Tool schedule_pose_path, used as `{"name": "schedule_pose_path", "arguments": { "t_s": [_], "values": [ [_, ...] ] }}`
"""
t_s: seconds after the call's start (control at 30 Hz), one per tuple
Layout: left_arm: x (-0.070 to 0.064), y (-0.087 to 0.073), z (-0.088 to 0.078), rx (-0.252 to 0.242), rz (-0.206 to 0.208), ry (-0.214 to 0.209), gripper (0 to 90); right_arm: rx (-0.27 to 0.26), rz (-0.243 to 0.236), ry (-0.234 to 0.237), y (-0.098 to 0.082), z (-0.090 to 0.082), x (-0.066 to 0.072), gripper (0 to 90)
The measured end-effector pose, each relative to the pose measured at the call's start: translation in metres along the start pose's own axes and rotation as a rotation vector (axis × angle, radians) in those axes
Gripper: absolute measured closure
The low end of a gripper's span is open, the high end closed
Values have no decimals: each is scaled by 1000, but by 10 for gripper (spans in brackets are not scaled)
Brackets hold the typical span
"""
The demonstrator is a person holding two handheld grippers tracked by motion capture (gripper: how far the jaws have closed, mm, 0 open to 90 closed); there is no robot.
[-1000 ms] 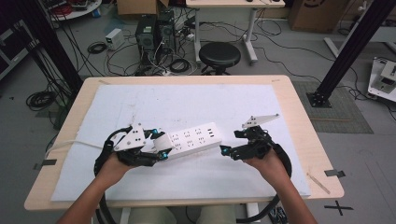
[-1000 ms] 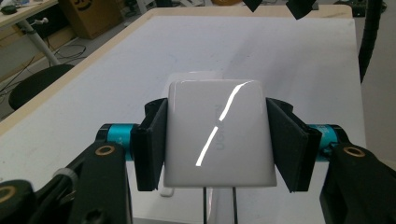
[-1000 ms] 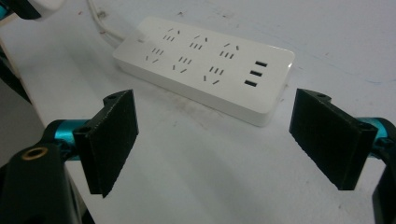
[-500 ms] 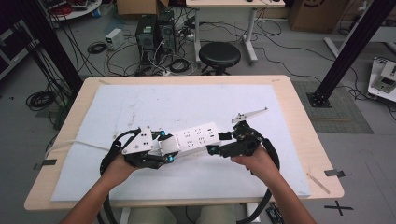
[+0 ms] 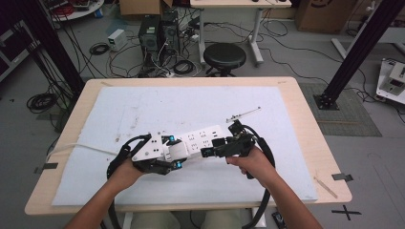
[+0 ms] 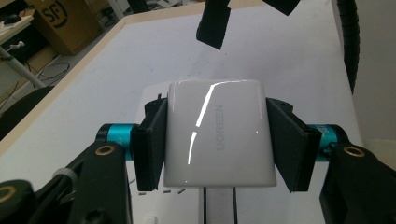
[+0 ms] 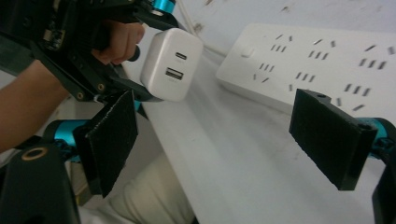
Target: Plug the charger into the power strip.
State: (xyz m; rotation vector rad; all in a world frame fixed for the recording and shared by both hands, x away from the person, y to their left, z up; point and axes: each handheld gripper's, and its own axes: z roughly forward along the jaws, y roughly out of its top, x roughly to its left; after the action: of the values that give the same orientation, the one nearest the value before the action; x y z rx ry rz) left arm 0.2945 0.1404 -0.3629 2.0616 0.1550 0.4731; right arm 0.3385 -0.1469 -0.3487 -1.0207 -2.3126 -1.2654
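The white charger [image 6: 219, 133] sits w/ a black pad squeezing it from each side, so the left gripper [image 5: 177, 153] is clamped tight on it. It hangs just over the near-left end of the white power strip [image 5: 203, 140], which lies flat on the pale mat [image 5: 143, 107]. The strip's long side runs from near-left to far-right across the table [image 5: 305, 124]. In the right gripper view the charger's end w/ two small ports faces the camera, and the strip's holes [image 7: 322, 60] lie just beside it, to the right.

The right gripper [image 5: 217, 147] has its pads wide apart, nothing btwn them. It points at the strip's other end and looks ready to hold it down.

I think the plug goes in next, so the left hand [image 5: 126, 169] is the nearer one. A thin metal rod [image 5: 243, 114] lies further back, out of the way.
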Motion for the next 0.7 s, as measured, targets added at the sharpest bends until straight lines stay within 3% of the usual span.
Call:
{"name": "schedule_pose_path", "arguments": {
  "t_s": [0.1,0.27,0.7],
  "values": [
    [-1,3,3,-3,9,-9,425,8,30,48,5,5,-1,158],
    [-4,8,9,-11,22,-18,426,45,66,71,11,14,0,157],
    [-7,14,16,-28,33,-32,426,96,92,95,18,30,1,158]
  ]
}}
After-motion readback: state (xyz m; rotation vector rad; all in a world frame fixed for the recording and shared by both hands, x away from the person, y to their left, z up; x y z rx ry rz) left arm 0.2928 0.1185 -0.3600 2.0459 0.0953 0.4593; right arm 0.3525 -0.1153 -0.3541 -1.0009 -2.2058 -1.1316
